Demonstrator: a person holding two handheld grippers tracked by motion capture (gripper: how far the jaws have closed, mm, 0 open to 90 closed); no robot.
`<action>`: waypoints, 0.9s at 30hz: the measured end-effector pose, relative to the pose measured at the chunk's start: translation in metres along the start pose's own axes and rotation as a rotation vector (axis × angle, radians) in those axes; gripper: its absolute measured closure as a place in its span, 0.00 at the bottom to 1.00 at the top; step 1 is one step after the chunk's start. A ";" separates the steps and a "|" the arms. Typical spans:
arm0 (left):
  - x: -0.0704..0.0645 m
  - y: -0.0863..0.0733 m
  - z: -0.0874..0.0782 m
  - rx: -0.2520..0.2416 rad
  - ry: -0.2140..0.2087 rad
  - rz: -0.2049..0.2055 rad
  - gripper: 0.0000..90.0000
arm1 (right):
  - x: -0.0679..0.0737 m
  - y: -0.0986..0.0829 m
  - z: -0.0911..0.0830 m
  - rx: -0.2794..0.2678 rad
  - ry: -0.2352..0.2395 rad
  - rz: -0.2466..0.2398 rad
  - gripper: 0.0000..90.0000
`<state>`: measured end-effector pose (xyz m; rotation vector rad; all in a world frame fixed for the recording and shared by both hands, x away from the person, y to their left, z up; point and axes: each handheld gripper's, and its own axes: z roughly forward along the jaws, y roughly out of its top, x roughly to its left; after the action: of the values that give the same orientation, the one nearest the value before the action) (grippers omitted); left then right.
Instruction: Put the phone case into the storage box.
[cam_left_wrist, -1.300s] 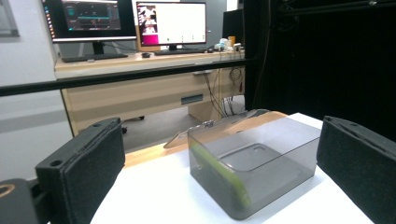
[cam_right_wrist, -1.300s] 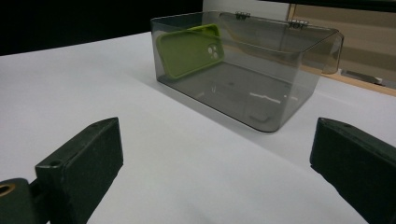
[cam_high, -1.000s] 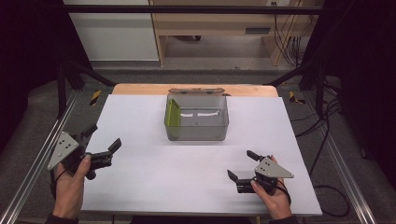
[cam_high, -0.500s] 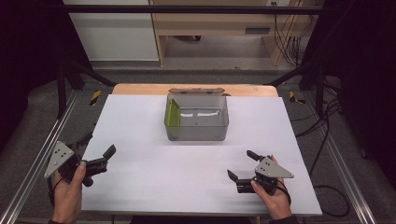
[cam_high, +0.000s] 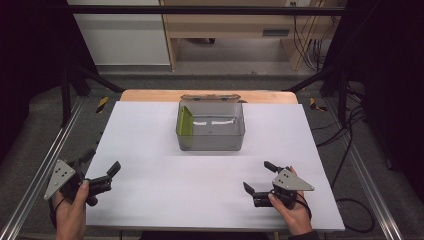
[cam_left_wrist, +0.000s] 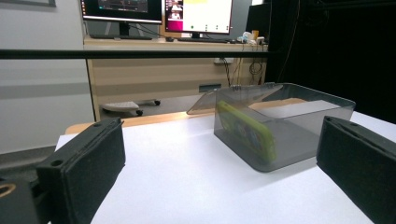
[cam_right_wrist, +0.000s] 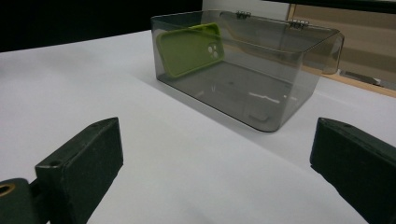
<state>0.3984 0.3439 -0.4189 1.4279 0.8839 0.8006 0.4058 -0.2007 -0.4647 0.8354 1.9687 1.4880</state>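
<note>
The clear box (cam_high: 211, 126) stands at the far middle of the white table (cam_high: 150, 200), well apart from both grippers. The left gripper (cam_high: 102, 171) and right gripper (cam_high: 256, 176) have their fingers apart, holding nothing. The right gripper view shows camera cutouts on the green phone case (cam_right_wrist: 190, 48) leaning inside the box; the left gripper view shows 2 monitors (cam_left_wrist: 159, 10).

White table top (cam_high: 150, 130), wooden desk (cam_high: 230, 22) behind, two monitors (cam_left_wrist: 159, 11), black cables (cam_high: 350, 115) on floor
</note>
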 end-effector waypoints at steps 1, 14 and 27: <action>0.000 -0.001 0.000 0.004 0.000 0.002 0.01 | 0.000 0.000 0.000 0.000 0.000 -0.001 0.03; -0.010 -0.014 0.002 0.029 -0.034 0.017 0.01 | 0.000 0.000 0.000 0.001 0.000 -0.005 0.03; -0.017 -0.027 0.005 0.048 -0.047 0.026 0.01 | 0.000 -0.001 0.000 -0.007 -0.003 -0.019 0.03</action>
<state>0.3928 0.3262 -0.4451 1.4968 0.8556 0.7669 0.4058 -0.2008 -0.4657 0.8137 1.9627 1.4811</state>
